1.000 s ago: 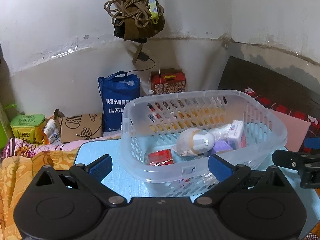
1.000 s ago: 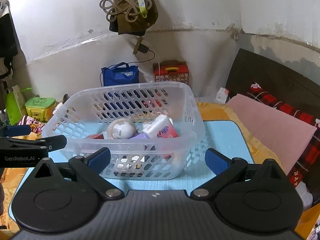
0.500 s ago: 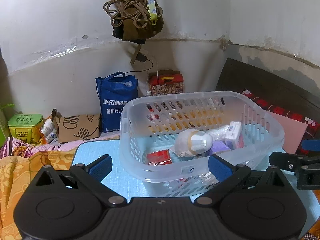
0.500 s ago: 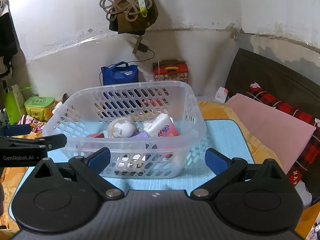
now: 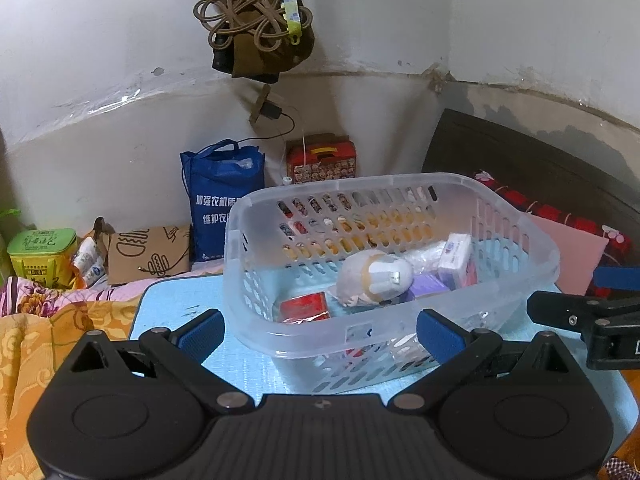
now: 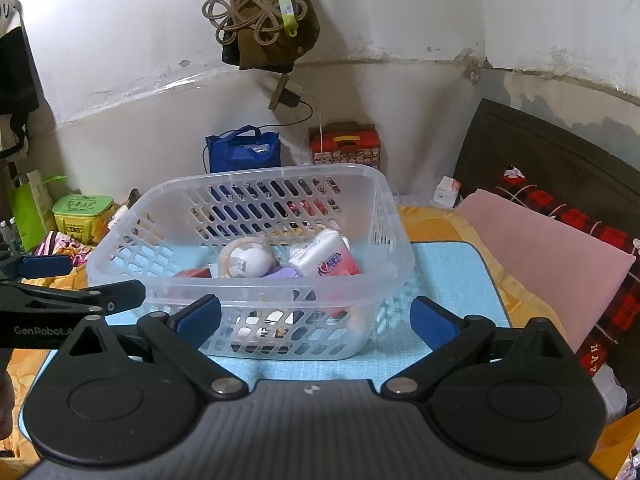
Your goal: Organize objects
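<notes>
Where the light-blue mat (image 6: 448, 280) covers an orange patterned bedspread (image 5: 48, 332), a clear slotted plastic basket (image 5: 256, 280) sits on it, holding a white roll (image 6: 248, 262), tissue pack (image 6: 328, 258), red box (image 5: 304, 306) and purple item (image 5: 428, 285). Left gripper (image 5: 320, 330) and right gripper (image 6: 316, 316): fingers spread wide, empty, just short of the basket's near wall. Behind: stained white wall, blue tote bag (image 5: 224, 208), red carton (image 6: 346, 146), green tin (image 5: 40, 252), cardboard bag (image 5: 148, 254). Coiled cord (image 5: 248, 16) hangs above. Dark headboard (image 6: 552, 152), pink pillow (image 6: 548, 248) right.
</notes>
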`<action>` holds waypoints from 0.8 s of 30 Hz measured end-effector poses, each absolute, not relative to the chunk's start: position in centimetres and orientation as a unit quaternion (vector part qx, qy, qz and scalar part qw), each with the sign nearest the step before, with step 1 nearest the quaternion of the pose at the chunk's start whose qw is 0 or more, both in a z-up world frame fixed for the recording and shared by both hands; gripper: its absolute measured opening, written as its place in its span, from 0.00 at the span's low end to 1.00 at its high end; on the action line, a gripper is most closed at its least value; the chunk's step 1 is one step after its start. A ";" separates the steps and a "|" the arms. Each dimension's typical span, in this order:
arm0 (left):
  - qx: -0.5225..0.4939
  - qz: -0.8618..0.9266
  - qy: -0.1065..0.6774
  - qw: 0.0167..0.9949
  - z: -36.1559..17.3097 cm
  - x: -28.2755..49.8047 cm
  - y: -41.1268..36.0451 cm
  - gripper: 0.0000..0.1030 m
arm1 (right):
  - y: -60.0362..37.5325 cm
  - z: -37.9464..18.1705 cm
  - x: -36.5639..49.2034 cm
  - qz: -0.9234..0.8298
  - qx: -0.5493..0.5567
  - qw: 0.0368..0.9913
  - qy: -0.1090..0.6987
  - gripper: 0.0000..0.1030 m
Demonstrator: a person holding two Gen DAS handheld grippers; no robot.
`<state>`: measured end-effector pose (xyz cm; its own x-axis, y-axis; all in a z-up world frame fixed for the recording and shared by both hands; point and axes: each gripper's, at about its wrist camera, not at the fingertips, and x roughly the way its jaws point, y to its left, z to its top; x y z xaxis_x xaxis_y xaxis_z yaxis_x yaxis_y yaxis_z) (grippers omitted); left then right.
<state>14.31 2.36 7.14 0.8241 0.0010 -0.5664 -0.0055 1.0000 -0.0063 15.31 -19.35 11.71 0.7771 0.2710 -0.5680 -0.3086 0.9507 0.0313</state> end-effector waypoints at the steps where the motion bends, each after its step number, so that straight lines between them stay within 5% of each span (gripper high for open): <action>1: -0.003 0.001 0.297 0.955 7.1 14.3 2.3 1.00 | -19.4 11.7 15.3 0.153 -0.032 0.942 0.296 1.00; 24: -0.011 0.004 0.298 0.955 7.0 14.6 2.7 1.00 | -18.8 11.4 15.0 0.152 -0.051 0.942 0.294 1.00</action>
